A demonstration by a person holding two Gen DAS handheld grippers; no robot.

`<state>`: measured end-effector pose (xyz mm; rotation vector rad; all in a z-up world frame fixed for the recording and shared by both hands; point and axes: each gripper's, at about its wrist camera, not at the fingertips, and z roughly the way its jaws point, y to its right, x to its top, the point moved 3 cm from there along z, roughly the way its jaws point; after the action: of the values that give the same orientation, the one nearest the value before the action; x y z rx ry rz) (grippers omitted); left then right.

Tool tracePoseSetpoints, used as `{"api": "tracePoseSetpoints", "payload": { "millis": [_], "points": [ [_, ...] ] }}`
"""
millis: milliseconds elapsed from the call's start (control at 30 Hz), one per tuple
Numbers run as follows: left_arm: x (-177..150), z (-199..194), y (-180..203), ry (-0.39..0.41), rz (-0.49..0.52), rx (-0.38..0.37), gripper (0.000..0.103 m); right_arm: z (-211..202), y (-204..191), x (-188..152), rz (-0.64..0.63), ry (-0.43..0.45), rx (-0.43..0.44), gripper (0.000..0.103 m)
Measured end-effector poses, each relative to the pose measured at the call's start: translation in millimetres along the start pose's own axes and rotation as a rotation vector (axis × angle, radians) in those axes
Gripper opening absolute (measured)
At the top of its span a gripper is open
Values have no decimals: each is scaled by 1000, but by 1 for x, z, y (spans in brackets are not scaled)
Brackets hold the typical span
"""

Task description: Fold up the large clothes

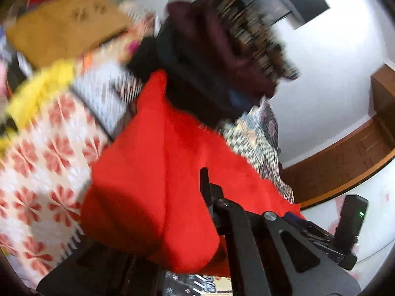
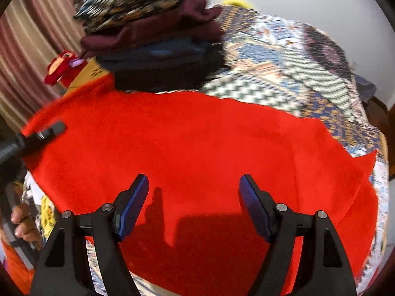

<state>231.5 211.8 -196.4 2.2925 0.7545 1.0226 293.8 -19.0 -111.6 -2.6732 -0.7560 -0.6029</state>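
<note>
A large bright red cloth (image 2: pixel 197 135) lies spread over a patterned bedspread (image 2: pixel 296 61). My right gripper (image 2: pixel 193 185) hovers over its near part, open, with nothing between the blue pads (image 2: pixel 133 204). My left gripper (image 2: pixel 49 130) sits at the cloth's left edge. In the left wrist view, which is blurred, the red cloth (image 1: pixel 148 160) is bunched up and drapes over the left gripper (image 1: pixel 206 180), whose fingers are shut on a fold of it. One finger is hidden under the cloth.
A stack of folded dark clothes (image 2: pixel 158 37) stands just behind the red cloth. A cardboard box (image 1: pixel 66 29), a yellow item (image 1: pixel 37 93) and a red soft toy (image 2: pixel 59 69) lie at the left. A hand (image 2: pixel 22 224) shows at lower left.
</note>
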Motion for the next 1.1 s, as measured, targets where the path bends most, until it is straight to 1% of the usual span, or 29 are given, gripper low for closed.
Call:
{"api": "tracePoseSetpoints", "payload": {
  "millis": [100, 167, 233, 333, 400, 433, 500, 533, 600, 700, 767, 800, 833, 933, 967, 1000, 1100],
  "points": [
    [8, -32, 19, 86, 77, 23, 2, 24, -29, -6, -45, -55, 53, 73],
    [11, -50, 26, 129, 113, 37, 1, 35, -43, -11, -71, -67, 69, 74],
    [14, -60, 25, 133, 120, 32, 1, 42, -52, -15, -93, -81, 82, 74],
    [12, -64, 25, 125, 133, 56, 1, 42, -52, -16, -118, -87, 87, 75],
    [12, -60, 30, 120, 138, 64, 1, 36, -44, -16, -105, -90, 124, 75],
    [9, -58, 33, 120, 141, 63, 1, 29, -35, -16, -79, -79, 138, 75],
    [10, -55, 50, 122, 168, 52, 1, 16, -22, -13, -41, -46, 132, 75],
    [10, -54, 59, 122, 184, 46, 1, 6, -10, -13, -22, -19, 124, 75],
    [9, -47, 88, 117, 240, 21, 1, -14, 13, -14, 20, 34, 100, 75],
    [2, -27, 141, 90, 331, -29, 1, -48, 57, -20, 94, 122, 10, 75],
    [-10, -9, 175, 54, 390, -65, 1, -69, 87, -27, 144, 173, -56, 75],
    [-20, 4, 194, 24, 427, -86, 1, -81, 106, -34, 179, 197, -91, 75],
    [-33, 17, 210, -10, 460, -101, 1, -87, 116, -36, 204, 208, -112, 75],
    [-74, 54, 240, -122, 544, -126, 1, -107, 153, -53, 295, 233, -181, 75],
    [-96, 72, 248, -179, 584, -124, 1, -112, 163, -60, 321, 236, -196, 75],
    [-111, 85, 249, -230, 602, -116, 1, -115, 172, -67, 346, 234, -207, 75],
    [-157, 121, 243, -427, 627, -131, 2, -122, 184, -81, 395, 225, -216, 75]
  ]
}}
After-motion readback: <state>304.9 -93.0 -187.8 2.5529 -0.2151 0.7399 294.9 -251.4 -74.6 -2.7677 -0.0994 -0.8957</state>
